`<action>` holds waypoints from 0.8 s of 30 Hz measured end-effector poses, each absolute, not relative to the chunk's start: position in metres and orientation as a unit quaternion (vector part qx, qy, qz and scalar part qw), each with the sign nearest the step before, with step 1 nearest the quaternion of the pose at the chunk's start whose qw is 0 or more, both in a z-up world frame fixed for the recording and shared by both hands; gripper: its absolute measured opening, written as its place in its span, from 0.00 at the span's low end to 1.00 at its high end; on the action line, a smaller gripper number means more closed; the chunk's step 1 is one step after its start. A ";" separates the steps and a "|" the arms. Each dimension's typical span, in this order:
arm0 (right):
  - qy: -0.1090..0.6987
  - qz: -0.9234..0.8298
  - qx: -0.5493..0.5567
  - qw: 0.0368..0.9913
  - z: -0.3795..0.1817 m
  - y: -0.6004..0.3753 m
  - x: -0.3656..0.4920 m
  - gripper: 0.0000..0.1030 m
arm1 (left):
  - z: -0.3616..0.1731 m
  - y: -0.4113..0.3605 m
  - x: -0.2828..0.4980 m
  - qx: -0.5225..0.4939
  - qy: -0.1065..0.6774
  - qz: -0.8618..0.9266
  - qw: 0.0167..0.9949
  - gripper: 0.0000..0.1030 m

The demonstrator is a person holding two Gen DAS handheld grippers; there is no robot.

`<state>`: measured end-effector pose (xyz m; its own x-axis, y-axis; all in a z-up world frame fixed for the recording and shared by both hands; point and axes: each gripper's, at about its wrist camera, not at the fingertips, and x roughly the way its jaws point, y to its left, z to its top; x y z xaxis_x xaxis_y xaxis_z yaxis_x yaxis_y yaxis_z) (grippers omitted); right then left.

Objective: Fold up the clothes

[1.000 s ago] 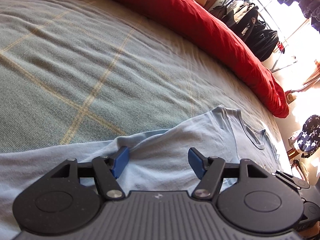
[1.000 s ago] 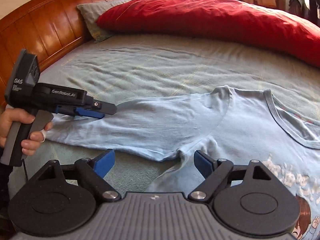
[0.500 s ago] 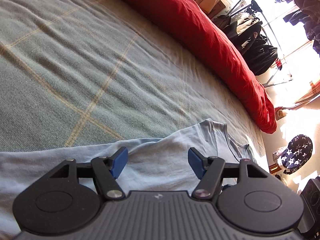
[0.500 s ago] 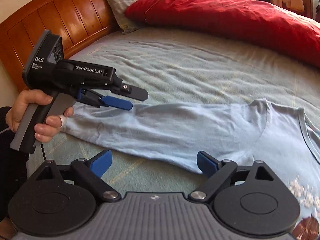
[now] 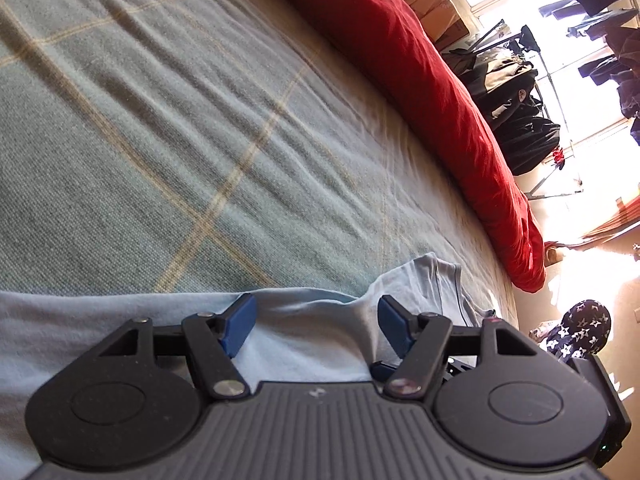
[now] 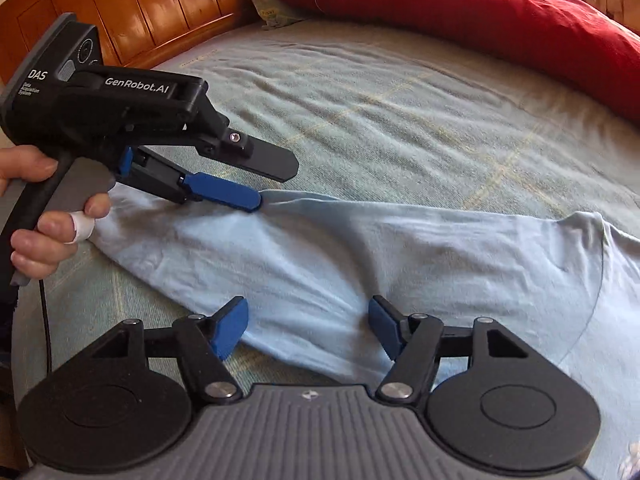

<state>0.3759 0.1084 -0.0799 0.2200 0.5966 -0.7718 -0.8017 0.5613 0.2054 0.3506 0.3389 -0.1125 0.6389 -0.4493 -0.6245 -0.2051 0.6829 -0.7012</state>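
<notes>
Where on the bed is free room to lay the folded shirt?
Free: the green blanket between the light blue T-shirt and the red duvet. Crowded: the near edge, where both open grippers, left and right, work.

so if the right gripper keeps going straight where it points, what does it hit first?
Most likely the light blue T-shirt lying on the bed; the right gripper, jaws open and lately closing, points at its near edge. Depth is uncertain.
</notes>
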 end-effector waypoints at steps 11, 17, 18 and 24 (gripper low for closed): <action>0.402 0.481 -0.137 0.767 -0.074 0.165 0.400 0.70 | -0.115 0.337 0.351 -0.402 0.410 -0.075 0.816 0.66; 0.433 0.443 -0.139 0.773 -0.079 0.139 0.394 0.70 | -0.115 0.339 0.349 -0.400 0.407 -0.078 0.818 0.66; 0.435 0.441 -0.143 0.772 -0.076 0.139 0.392 0.70 | -0.113 0.338 0.349 -0.401 0.408 -0.077 0.817 0.65; 0.396 0.453 -0.153 0.784 -0.068 0.149 0.392 0.72 | -0.091 0.329 0.359 -0.394 0.394 -0.104 0.824 0.64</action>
